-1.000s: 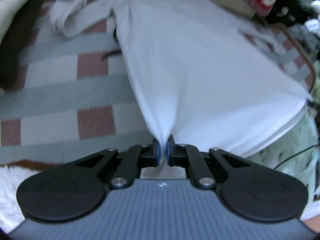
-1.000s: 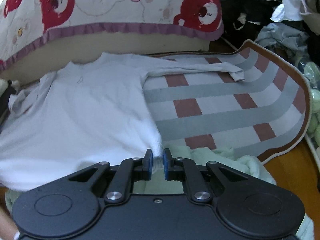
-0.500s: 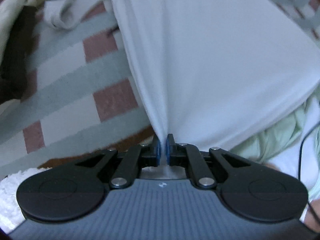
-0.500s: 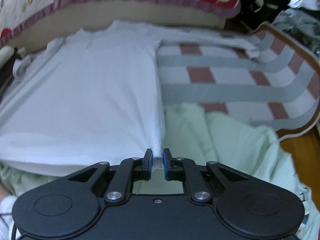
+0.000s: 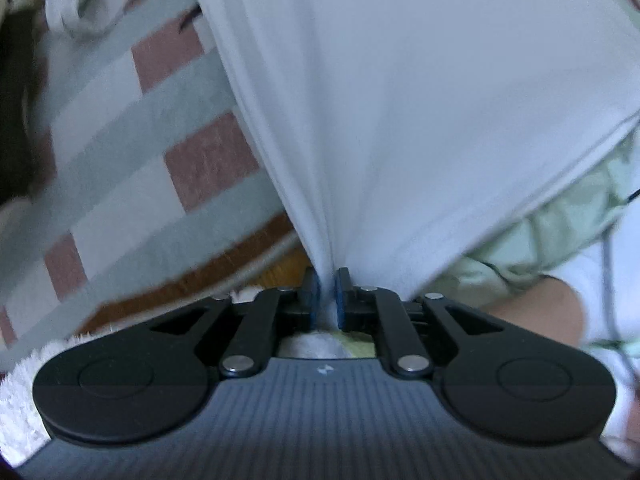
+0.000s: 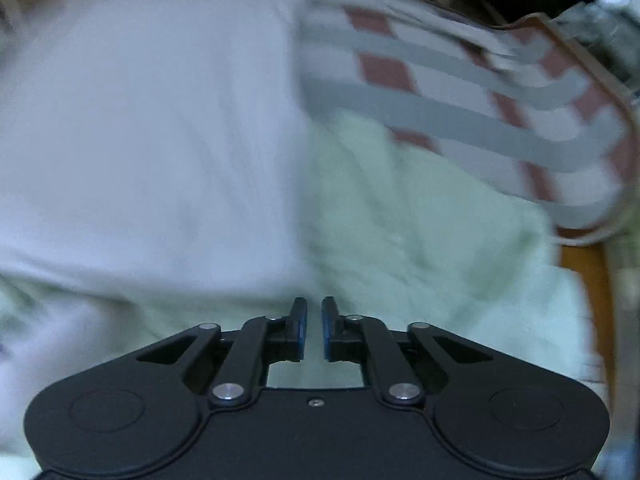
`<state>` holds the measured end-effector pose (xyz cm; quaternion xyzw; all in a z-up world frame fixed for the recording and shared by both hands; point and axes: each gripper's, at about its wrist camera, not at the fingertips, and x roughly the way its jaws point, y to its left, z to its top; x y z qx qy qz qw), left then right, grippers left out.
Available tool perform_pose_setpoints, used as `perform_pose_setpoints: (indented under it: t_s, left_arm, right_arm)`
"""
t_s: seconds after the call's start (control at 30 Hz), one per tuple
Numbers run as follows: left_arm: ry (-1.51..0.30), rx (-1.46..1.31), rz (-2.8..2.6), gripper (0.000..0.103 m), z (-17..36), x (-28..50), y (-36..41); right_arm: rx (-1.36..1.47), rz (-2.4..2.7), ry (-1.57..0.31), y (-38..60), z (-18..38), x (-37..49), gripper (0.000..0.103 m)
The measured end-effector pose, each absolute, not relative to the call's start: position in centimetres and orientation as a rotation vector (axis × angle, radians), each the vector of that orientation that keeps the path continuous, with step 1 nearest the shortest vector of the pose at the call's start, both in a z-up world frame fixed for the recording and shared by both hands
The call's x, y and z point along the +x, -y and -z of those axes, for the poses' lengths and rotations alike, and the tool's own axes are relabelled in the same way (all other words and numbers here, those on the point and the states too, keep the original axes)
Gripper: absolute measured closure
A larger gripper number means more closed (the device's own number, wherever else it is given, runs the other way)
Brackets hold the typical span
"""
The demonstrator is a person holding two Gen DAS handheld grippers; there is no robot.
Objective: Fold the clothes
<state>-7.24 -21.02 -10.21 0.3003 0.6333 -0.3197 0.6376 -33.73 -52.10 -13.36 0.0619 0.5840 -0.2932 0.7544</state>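
Note:
A white long-sleeved shirt (image 5: 400, 100) lies spread over a checked mat (image 5: 120, 128), its hem pulled toward me. My left gripper (image 5: 329, 280) is shut on the hem's left corner, and the cloth fans out taut from the pads. In the blurred right wrist view the shirt (image 6: 152, 132) runs down to my right gripper (image 6: 315, 308). Its fingers stand almost together with the shirt's right corner at their tips. One sleeve (image 5: 76, 8) lies bunched at the far left.
A pale green cloth (image 6: 420, 232) lies under the shirt's near edge and beneath the right gripper. The mat's brown border (image 6: 600, 92) and wood floor (image 6: 580, 268) show at right. A person's bare limb (image 5: 536, 312) is close on the left gripper's right. White fleece (image 5: 24, 400) sits lower left.
Both grippers have pulled the hem back toward me and lowered, so the shirt now fills more of each view. Less white cloth shows between the right fingers than before.

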Motion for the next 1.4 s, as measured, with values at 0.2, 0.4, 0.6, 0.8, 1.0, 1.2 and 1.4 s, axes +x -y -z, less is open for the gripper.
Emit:
perform_pose_setpoints:
  t_s: [0.2, 0.4, 0.6, 0.8, 1.0, 1.2, 1.4]
  left_arm:
    - [-1.175, 0.204, 0.789, 0.038, 0.7, -2.6, 16.8]
    - [-1.063, 0.057, 0.478, 0.038, 1.8, 6.4, 15.2]
    - [-0.907, 0.197, 0.253, 0.038, 5.2, 14.3, 18.6]
    - [-0.746, 0.354, 0.233, 0.035, 11.0, 16.8, 20.1]
    - [-0.768, 0.279, 0.263, 0.035, 13.5, 19.8, 20.1]
    - [-0.579, 0.246, 0.143, 0.086, 8.8, 19.7, 18.6]
    - [-0.390, 0.212, 0.024, 0.092, 4.1, 19.6, 17.1]
  right_arm:
    - [0.305, 0.505, -0.977, 51.6, 3.1, -32.9, 0.055]
    - [0.193, 0.179, -0.752, 48.8, -2.0, -19.5, 0.041]
    - [0.062, -0.047, -0.667, 43.6, 0.4, -3.1, 0.032]
    - [0.212, 0.000, -0.750, 42.2, 8.7, 5.2, 0.032]
    - [0.244, -0.025, -0.839, 43.8, 13.1, 6.4, 0.040]
    - [0.187, -0.144, -0.892, 43.1, 14.2, 7.7, 0.055]
    - [0.184, -0.196, -0.915, 41.4, 15.6, 9.8, 0.055]
